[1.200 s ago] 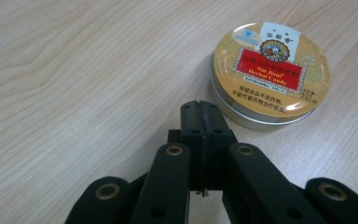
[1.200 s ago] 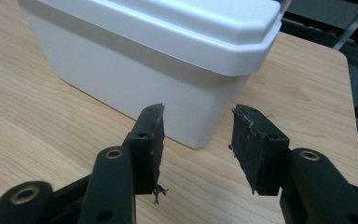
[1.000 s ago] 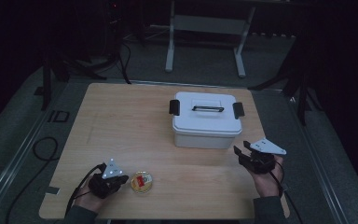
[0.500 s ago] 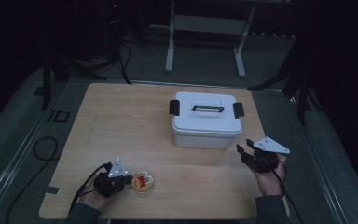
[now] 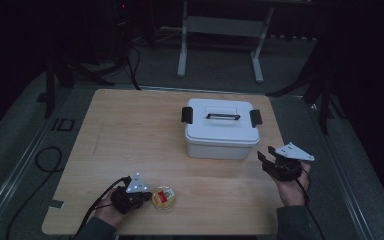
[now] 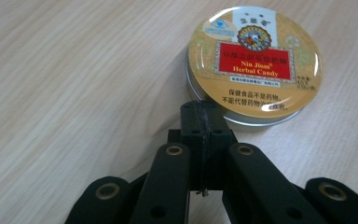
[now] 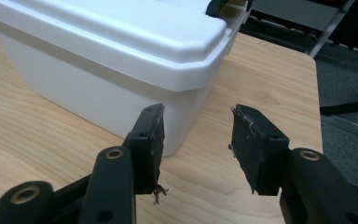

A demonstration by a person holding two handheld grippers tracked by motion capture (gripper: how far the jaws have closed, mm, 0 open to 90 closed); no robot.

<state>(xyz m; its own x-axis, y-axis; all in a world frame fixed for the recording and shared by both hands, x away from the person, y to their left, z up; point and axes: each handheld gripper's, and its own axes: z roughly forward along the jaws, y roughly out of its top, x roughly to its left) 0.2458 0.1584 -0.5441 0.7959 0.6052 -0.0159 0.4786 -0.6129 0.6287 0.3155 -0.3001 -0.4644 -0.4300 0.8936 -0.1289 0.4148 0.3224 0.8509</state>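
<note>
The work was, as I judge it, at its very start. The candy tin (image 5: 164, 197), a round gold tin with a red label reading "Nin Jiom Herbal Candy", lay flat on the wooden table (image 5: 130, 130) near its front edge, at about 7 o'clock from the table's middle. It was not yet lifted. The left gripper (image 5: 141, 196) sat just beside the tin, at the tin's 9 o'clock in the high view. In the left gripper view its jaws were pressed together with nothing between them, and their tips (image 6: 204, 122) reached the near rim of the tin (image 6: 254, 60), at the tin's 7 o'clock there; I could not tell if they touched it.

The white storage box (image 5: 222, 128) stood at about 2 o'clock from the tin, well apart from it, with its lid on and the black latches at both ends. The right gripper (image 5: 266, 160) hovered at the box's 4 o'clock, near its front right corner (image 7: 186, 116), with the jaws apart and empty.

Nothing stood between the tin and the box. Probably the lid had to come off before anything could go inside.
</note>
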